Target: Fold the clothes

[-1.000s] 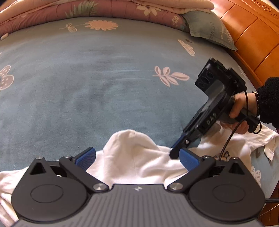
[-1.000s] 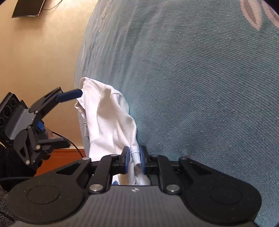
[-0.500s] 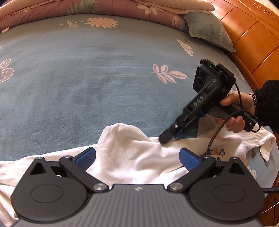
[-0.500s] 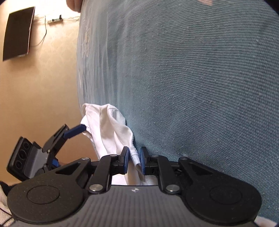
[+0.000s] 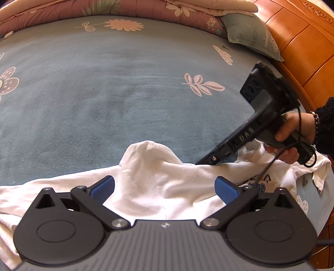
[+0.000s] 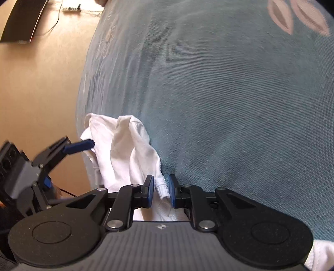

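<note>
The right gripper (image 6: 161,191) is pinching a ribbed hem of the white garment (image 6: 125,150), with its 2 blue pads (image 6: 149,190) standing close together and the cloth fold passing between them. In the left wrist view, the same gripper (image 5: 200,162) is pointing down at a slant, its tip sinking into a raised ridge of the cloth, and the right hand (image 5: 292,135) is wrapping around its black handle beside a dark fuzzy sleeve (image 5: 325,127).

The left gripper (image 5: 165,187) is hovering over the garment (image 5: 158,183) with its jaws spread wide; its 2 blue pads (image 5: 103,187) are standing well apart and nothing is being clamped between them. In the right wrist view, 1 blue finger of that gripper (image 6: 78,145) is reaching toward the bunched far end of the cloth.

The garment is lying along the near edge of the blue bedspread (image 5: 104,93), rising in a peak between the 2 grippers. A printed area (image 5: 261,181) is showing near the right hand. A folded quilt (image 5: 83,12) and a pillow (image 5: 250,35) are lying at the far side, against a wooden headboard (image 5: 302,41).
</note>
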`<action>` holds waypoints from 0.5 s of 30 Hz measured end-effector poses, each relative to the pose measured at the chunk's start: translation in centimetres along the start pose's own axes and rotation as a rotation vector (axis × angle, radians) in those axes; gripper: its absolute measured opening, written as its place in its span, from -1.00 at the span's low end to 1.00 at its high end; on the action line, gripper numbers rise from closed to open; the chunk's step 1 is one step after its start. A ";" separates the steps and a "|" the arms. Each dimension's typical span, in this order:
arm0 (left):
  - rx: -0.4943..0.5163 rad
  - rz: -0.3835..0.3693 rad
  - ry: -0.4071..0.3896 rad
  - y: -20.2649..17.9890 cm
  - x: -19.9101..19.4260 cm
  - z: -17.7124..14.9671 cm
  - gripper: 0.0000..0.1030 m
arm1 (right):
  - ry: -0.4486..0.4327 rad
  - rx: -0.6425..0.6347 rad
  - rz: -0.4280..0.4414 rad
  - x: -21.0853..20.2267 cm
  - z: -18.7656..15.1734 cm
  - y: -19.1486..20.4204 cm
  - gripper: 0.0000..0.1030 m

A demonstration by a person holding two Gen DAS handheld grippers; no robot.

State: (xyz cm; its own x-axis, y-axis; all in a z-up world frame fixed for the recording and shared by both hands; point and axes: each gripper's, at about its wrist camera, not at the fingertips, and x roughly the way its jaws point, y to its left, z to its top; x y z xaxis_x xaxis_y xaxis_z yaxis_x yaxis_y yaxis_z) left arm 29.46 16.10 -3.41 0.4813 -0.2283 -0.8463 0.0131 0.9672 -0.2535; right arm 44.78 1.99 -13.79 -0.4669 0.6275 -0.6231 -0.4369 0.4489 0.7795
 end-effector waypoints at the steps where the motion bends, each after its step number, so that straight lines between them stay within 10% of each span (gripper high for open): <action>1: 0.001 0.001 0.000 0.0 0.0 0.0 0.96 | -0.003 -0.044 -0.036 0.0 -0.2 0.7 -0.63; 15: 0.002 0.014 -0.021 -0.3 -0.4 0.4 0.96 | -0.093 -0.473 -0.485 -3.3 1.4 7.7 -0.82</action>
State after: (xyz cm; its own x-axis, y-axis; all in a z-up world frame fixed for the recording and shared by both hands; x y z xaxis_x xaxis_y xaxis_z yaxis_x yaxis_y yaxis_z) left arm 29.64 15.97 -2.81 0.4994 -0.2129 -0.8398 0.0085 0.9705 -0.2410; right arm 44.05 4.29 -5.62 -0.0746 0.4874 -0.8700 -0.8789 0.3801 0.2882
